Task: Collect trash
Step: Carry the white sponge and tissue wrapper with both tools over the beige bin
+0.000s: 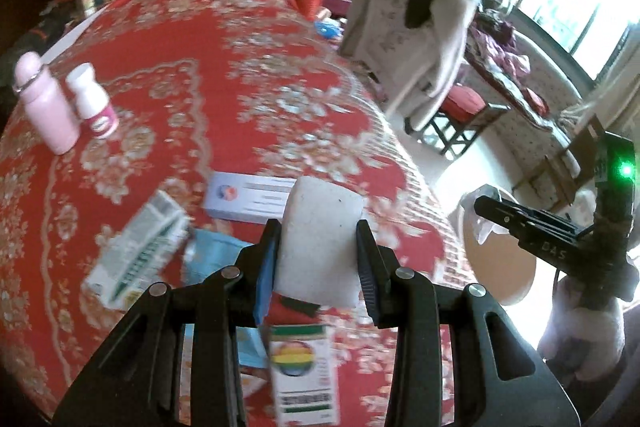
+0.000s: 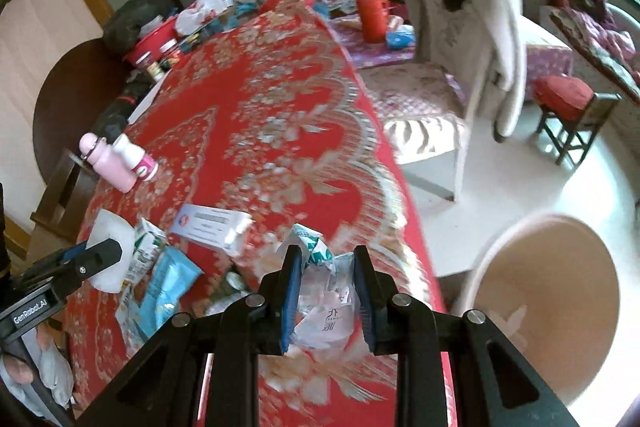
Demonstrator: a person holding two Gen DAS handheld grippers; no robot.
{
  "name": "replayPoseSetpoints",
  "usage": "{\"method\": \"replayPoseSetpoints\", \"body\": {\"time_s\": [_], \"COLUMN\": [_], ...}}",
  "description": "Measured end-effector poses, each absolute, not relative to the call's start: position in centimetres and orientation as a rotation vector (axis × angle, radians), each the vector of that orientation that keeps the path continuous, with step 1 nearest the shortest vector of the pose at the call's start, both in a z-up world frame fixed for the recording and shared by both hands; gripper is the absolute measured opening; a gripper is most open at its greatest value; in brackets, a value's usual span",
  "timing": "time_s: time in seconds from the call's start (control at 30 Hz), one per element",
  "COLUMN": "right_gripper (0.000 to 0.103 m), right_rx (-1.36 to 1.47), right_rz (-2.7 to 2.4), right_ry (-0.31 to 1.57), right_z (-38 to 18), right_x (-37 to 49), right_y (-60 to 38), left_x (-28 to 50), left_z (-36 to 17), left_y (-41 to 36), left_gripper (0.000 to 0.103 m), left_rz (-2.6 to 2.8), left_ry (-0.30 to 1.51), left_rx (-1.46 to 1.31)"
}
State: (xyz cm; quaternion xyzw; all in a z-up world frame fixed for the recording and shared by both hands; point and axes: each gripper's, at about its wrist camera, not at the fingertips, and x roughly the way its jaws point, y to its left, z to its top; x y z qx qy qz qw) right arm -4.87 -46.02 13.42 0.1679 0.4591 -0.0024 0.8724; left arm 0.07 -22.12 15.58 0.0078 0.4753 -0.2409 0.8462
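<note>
Left wrist view: the left gripper [image 1: 318,253] is clamping the white foam block [image 1: 320,243], bin [image 1: 500,259] at three o'clock; right wrist view: the right gripper [image 2: 326,291] is pinching the crumpled wrapper [image 2: 322,303], needing a firm squeeze until over the bin's rim at four o'clock.

1. The left wrist view looks steeply down along its own fingers, close above the near edge of the red-clothed table [image 1: 224,75], facing its far end.
2. The right wrist view looks down likewise, just right of it, over the table's [image 2: 280,99] right edge.
3. Both share the table, pink bottle [image 1: 46,103] [image 2: 106,161], chair [image 1: 416,39] [image 2: 472,39] and bin [image 1: 500,255] [image 2: 548,299].
</note>
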Motion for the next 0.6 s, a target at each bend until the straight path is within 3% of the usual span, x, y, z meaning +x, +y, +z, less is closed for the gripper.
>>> {"method": "replayPoseSetpoints", "body": {"time_s": [0.6], "right_gripper": [0.025], "right_rx": [0.425], "right_rz": [-0.142], "right_ry": [0.982], "right_z": [12.6], "right_x": [-13.3], "right_y": [-56.2], "left_x": [-5.4], "left_z": [14.9], "left_y": [-35.2], "left_gripper": [0.034], "left_rz": [-0.671], "left_ry": [1.028], "left_rx": [0.085]}}
